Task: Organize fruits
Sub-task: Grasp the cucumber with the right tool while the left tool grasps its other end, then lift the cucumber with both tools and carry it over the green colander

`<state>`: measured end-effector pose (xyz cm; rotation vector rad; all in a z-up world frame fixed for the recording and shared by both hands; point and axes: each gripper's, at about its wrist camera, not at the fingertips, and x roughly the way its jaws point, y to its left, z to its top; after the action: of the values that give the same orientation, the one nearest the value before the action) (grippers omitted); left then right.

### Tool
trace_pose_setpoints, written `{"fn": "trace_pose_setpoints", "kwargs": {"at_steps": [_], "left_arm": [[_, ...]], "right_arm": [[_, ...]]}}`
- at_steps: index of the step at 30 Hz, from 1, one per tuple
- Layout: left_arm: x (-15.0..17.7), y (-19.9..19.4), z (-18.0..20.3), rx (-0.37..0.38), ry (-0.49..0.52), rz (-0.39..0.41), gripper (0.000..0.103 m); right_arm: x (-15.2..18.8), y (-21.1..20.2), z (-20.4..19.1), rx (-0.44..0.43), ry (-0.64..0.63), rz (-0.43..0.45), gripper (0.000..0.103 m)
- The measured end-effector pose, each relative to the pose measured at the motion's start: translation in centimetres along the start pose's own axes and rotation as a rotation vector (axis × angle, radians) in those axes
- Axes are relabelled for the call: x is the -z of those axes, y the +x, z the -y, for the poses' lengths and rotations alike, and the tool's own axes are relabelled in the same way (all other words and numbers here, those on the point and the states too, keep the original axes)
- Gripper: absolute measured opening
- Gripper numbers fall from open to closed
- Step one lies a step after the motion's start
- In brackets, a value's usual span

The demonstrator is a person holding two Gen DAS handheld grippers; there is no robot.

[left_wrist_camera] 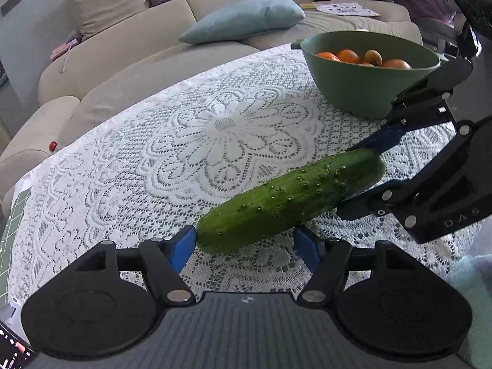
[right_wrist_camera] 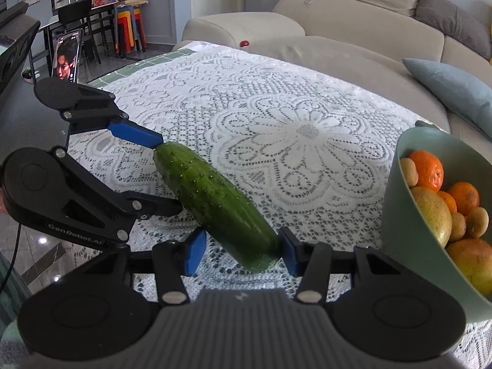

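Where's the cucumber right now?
The bumpy green cucumber lies on the white lace tablecloth between both grippers' fingers, left of the green fruit bowl in the left wrist view.

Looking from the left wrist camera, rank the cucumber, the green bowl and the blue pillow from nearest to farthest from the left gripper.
1. cucumber, one end between the left gripper fingers.
2. green bowl, farther back on the right.
3. blue pillow, on the sofa behind the table.

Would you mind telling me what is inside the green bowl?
The green bowl holds oranges, a yellowish apple and small brown fruits, possibly kiwis. Whatever lies beneath them is hidden by the pile and the bowl's wall.
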<state>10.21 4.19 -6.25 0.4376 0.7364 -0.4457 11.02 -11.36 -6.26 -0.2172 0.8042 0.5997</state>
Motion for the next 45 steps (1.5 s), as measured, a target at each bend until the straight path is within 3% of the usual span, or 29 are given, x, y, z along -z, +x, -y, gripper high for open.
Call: {"fn": "trace_pose_setpoints", "kwargs": {"at_steps": [5,9,17,20,31,37,45], "left_arm": [[0.1,0.4,-0.2,0.015,0.033,0.016,0.079],[0.6,0.9,-0.5,0.039,0.073,0.031,0.089],[0.7,1.8,-2.6,0.139,-0.02,0.022,0.091],[0.7,1.9,-3.1,0.17,-0.066,0.014,0.086],[0.3,1.0,-2.4,0.114,-0.064,0.021,0.086],[-0.9,-0.7,-1.6,0.063,-0.054,0.045,0.085],[-3.4,-3.1,-1.0,0.038,-0.117,0.087,0.085]], "right_arm": [[0.2,0.5,1.3,-0.053,0.051,-0.009,0.049],[0.3,0.9,1.8,-0.077,0.066,-0.016,0.049],[0.4,0.9,1.2,-0.048,0.034,-0.011,0.05],[0.4,1.0,1.3,-0.045,0.04,-0.01,0.05],[0.0,0.5,1.3,-0.037,0.049,0.004,0.05],[-1.0,-1.1,1.2,-0.023,-0.015,0.03,0.05],[-2.8,-4.7,2.5,-0.022,-0.121,0.07,0.05]]}}
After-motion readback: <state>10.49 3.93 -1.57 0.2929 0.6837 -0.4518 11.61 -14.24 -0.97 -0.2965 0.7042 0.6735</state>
